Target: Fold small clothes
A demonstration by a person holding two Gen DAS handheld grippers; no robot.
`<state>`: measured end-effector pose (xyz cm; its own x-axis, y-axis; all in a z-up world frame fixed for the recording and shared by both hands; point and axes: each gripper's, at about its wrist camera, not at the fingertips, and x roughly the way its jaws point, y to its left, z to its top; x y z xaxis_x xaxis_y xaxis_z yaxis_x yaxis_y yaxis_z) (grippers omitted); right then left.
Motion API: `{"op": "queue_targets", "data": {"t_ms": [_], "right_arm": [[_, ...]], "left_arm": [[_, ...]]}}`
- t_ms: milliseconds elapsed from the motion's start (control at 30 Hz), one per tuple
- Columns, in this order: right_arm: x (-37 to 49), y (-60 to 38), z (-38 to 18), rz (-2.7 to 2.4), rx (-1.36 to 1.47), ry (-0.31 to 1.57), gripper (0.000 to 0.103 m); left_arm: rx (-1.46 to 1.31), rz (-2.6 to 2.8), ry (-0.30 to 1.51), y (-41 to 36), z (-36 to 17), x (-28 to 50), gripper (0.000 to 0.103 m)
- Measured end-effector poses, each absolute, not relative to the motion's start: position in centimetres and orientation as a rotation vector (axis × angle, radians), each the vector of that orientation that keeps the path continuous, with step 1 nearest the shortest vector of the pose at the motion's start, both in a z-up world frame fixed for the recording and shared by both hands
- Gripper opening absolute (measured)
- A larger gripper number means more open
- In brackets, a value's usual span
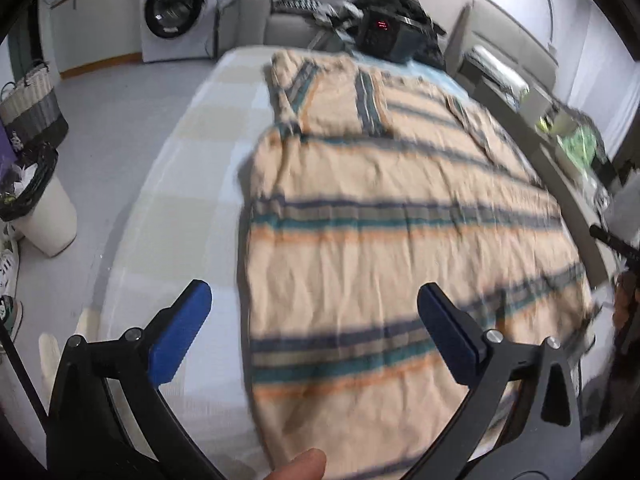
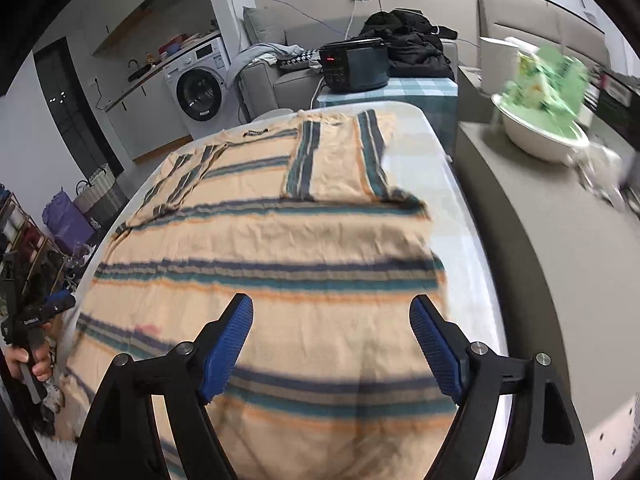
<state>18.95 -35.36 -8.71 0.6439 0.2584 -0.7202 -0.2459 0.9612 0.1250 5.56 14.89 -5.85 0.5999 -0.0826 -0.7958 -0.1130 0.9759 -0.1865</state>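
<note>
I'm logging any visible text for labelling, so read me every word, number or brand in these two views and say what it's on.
None can be read.
Red display on the black appliance: lit, too blurred.
Neck label of the striped shirt: too small.
White print on the left gripper: too small.
Washing machine panel: too small.

Left tool [image 1: 314, 330] jaws wide apart — right tool [image 2: 332, 344] likewise, both angled downward, empty.

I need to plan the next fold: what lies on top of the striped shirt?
Only its own sleeves lie folded on the striped shirt. No claw touches it. What is under it stays covered.
</note>
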Motion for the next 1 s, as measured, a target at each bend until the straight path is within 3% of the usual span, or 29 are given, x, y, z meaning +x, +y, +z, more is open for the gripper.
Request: {"op": "queue_targets", "data": {"t_ms": [167, 233, 433, 600, 800, 867, 900, 933, 1000], "right_arm": [[14.0, -37.7, -9.7, 0.263, 0.05, 0.826, 0.082], [12.4, -38.5, -10.0, 0.265, 0.07, 0.824, 0.082], [10.2, -39.7, -9.8, 0.287, 0.089, 0.805, 0.082], [9.6, -40.4, -9.8, 0.307, 0.121, 0.796, 0.082], [9.0, -41.2, -10.4, 0.305, 0.139, 0.8, 0.082], [9.1, -41.5, -10.9, 0.289, 0.136, 0.818, 0.082], [9.1, -41.7, -11.0, 0.28, 0.138, 0.825, 0.082], [9.0, -42.1, -11.1, 0.269, 0.144, 0.834, 0.082], [8.6, -43.0, -11.2, 0.256, 0.155, 0.846, 0.082]], "left_arm": [[-0.252, -0.028, 0.984, 14.8, -6.6, 1.5, 0.098], [-0.274, -0.045, 1.003, 14.9, -6.7, -0.2, 0.088], [-0.464, -0.105, 1.03, 16.6, -6.8, -4.2, 0.071], [-0.633, -0.127, 1.106, 17.5, -8.4, -5.9, 0.066], [-0.647, -0.161, 1.13, 16.3, -8.8, -5.1, 0.063], [-0.568, -0.125, 1.131, 15.2, -8.6, -4.7, 0.042], [-0.51, -0.094, 1.135, 14.6, -8.6, -4.4, 0.024], [-0.48, -0.073, 1.132, 14.3, -8.5, -4.2, 0.014], [-0.48, -0.064, 1.104, 14.0, -8.6, -4.2, 0.006]]}}
